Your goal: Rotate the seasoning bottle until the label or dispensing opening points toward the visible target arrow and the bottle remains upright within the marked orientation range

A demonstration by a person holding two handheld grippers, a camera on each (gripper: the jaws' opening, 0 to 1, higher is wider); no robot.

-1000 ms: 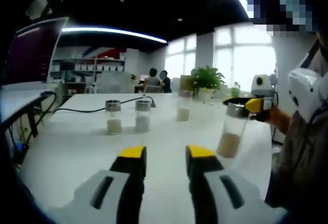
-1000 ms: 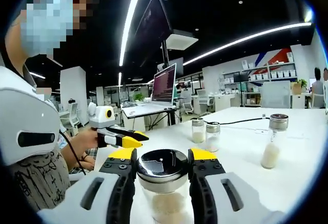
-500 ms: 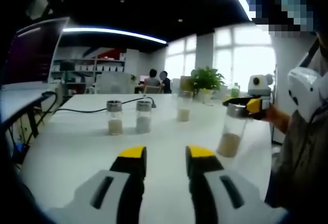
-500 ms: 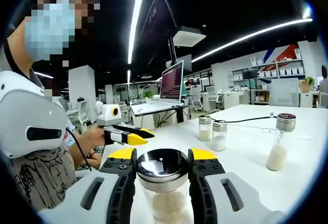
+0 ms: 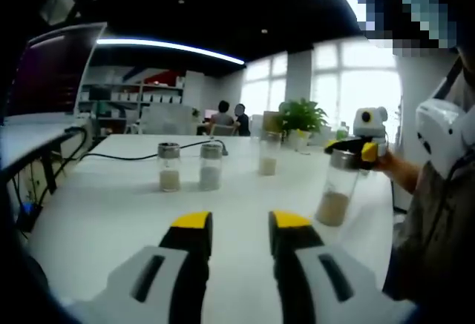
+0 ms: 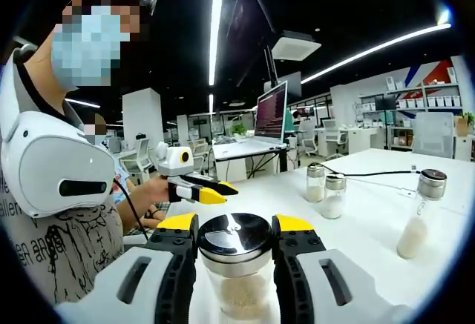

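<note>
Left gripper (image 5: 239,224) jaws apart w/ nothing between, over white table (image 5: 111,205), right gripper (image 5: 355,148) clamping seasoning bottle (image 5: 338,187) by its cap at right, upright, three more jars (image 5: 210,167) mid-table, black cable (image 5: 126,156) behind, potted plant (image 5: 298,116) far end

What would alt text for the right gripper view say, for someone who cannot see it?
The right gripper clamps a seasoning bottle by its shiny lid over a white table. Three more bottles stand beyond, and a person holds the left gripper.
</note>
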